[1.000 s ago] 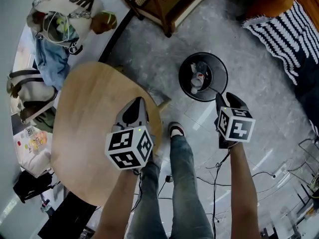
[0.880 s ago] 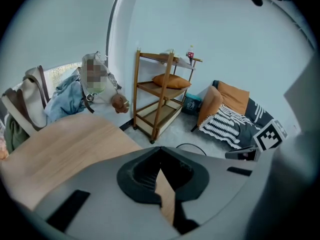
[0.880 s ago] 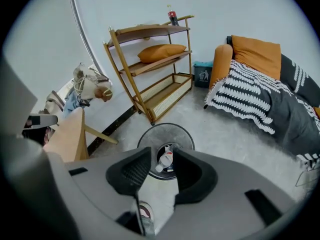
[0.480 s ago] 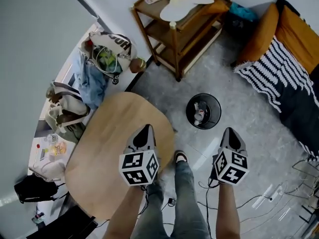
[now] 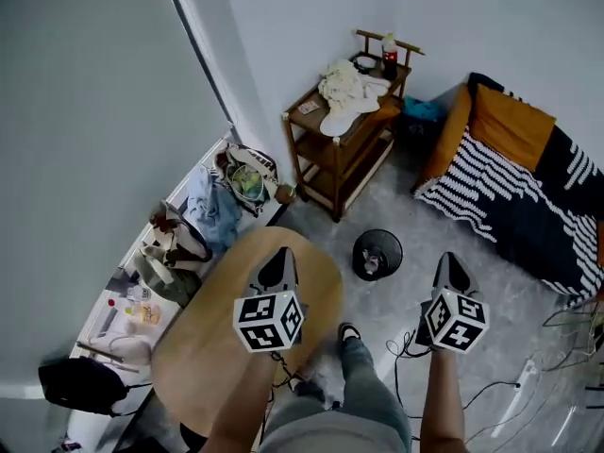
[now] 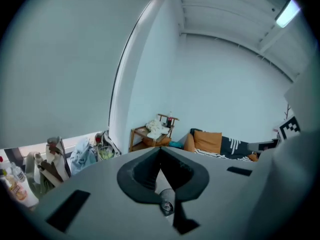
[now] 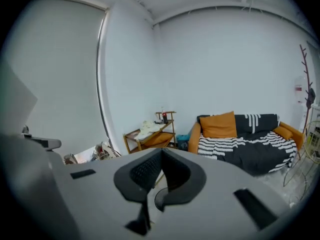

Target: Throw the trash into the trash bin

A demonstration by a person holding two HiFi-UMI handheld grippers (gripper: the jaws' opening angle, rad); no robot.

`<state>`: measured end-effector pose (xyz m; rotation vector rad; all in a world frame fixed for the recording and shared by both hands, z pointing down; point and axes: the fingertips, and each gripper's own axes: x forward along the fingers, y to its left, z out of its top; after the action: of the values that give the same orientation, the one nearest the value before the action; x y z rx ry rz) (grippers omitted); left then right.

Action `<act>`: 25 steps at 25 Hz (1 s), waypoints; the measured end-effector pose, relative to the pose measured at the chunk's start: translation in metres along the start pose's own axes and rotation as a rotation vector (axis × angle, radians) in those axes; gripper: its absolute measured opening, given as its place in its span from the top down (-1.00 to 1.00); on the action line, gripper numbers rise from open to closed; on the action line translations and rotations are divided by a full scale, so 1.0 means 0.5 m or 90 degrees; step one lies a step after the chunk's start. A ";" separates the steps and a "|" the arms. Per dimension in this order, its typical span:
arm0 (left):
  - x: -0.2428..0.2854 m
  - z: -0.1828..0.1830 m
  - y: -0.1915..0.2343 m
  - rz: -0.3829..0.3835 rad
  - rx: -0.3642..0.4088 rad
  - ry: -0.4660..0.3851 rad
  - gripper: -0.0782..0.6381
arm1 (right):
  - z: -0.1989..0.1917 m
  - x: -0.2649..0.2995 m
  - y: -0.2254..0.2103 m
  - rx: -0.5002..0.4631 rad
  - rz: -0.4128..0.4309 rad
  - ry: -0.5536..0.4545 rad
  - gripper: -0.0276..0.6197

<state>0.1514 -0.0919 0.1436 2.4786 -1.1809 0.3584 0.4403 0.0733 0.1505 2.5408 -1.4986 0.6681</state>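
A home living room: striped sofa (image 5: 528, 217), wooden shelf (image 5: 342, 149), round wooden table (image 5: 203, 357).

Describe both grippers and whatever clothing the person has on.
The left gripper and the right gripper look alike. Each has a grey body that tapers to two jaws lined with black pads. Each carries a white cube printed with black square markers. No sleeves are visible. The person wears grey-blue jeans and a dark shoe.
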 end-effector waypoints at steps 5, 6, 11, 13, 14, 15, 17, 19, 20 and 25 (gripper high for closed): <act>-0.106 0.124 -0.015 -0.038 0.032 -0.088 0.74 | 0.069 -0.153 0.012 0.007 -0.019 -0.067 0.90; -0.120 0.135 -0.013 -0.043 0.037 -0.097 0.74 | 0.069 -0.172 0.015 0.006 -0.028 -0.075 0.90; -0.168 0.140 -0.001 -0.054 0.047 -0.107 0.74 | 0.054 -0.231 0.038 0.015 -0.052 -0.104 0.90; -0.176 0.139 0.004 -0.055 0.046 -0.106 0.74 | 0.052 -0.240 0.048 0.013 -0.052 -0.107 0.90; -0.179 0.139 0.006 -0.055 0.045 -0.106 0.74 | 0.050 -0.243 0.051 0.012 -0.052 -0.106 0.90; -0.182 0.139 0.008 -0.055 0.044 -0.107 0.74 | 0.049 -0.247 0.053 0.009 -0.054 -0.103 0.90; -0.186 0.141 0.009 -0.055 0.044 -0.109 0.74 | 0.047 -0.252 0.054 -0.002 -0.060 -0.097 0.91; -0.187 0.143 0.008 -0.056 0.044 -0.111 0.74 | 0.050 -0.254 0.052 -0.006 -0.065 -0.096 0.91; -0.185 0.143 0.007 -0.057 0.044 -0.112 0.74 | 0.053 -0.253 0.050 -0.004 -0.066 -0.097 0.91; -0.172 0.144 -0.002 -0.059 0.041 -0.109 0.74 | 0.068 -0.246 0.037 0.001 -0.067 -0.100 0.91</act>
<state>0.1039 -0.0630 0.0460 2.6529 -1.1302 0.1636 0.3840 0.1522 0.0652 2.7069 -1.3952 0.4642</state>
